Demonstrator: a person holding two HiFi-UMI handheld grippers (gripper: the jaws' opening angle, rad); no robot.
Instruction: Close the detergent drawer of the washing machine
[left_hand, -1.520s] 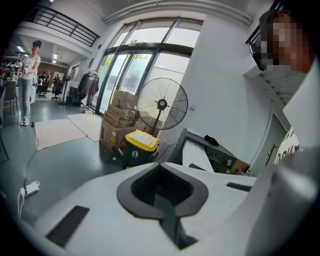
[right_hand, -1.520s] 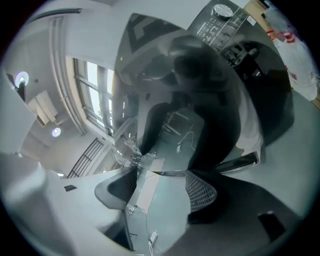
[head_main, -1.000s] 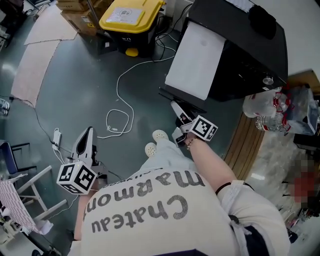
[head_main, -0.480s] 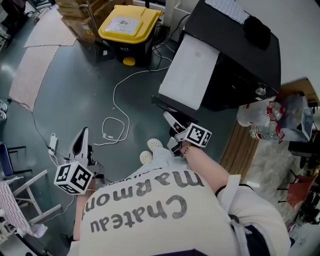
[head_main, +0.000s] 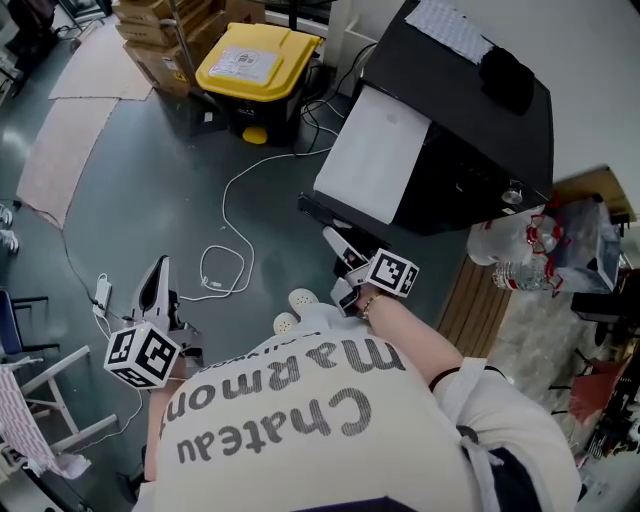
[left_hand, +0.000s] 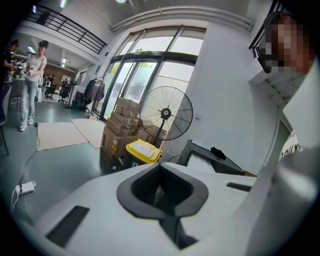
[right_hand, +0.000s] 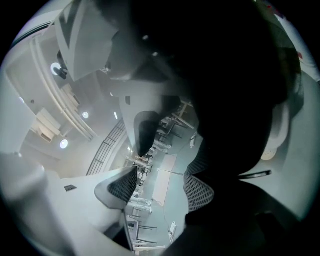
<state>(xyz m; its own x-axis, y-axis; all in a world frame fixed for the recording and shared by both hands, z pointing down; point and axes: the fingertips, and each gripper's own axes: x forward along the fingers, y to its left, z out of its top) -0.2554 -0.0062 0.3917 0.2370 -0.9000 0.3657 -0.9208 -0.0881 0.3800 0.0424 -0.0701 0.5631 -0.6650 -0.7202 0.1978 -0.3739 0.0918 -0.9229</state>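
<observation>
Black washing machine (head_main: 470, 140) sits just past the spread fingers of my right gripper (head_main: 332, 238); left gripper (head_main: 162, 272) is pressed together, empty. A crooked push may jam the drawer.

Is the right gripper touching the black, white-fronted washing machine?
Cannot tell. The head view puts the right gripper by the lower edge of the black, white-fronted washing machine, no clear gap or contact; the right gripper view shows open jaws and darkness.

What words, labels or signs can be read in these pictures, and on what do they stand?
"Chateau Marmon", its end hidden: on the back of the person's shirt, upside down in the head view.
Label on the yellow bin lid: too small to read.
Print on the cardboard boxes: too small to read.
</observation>
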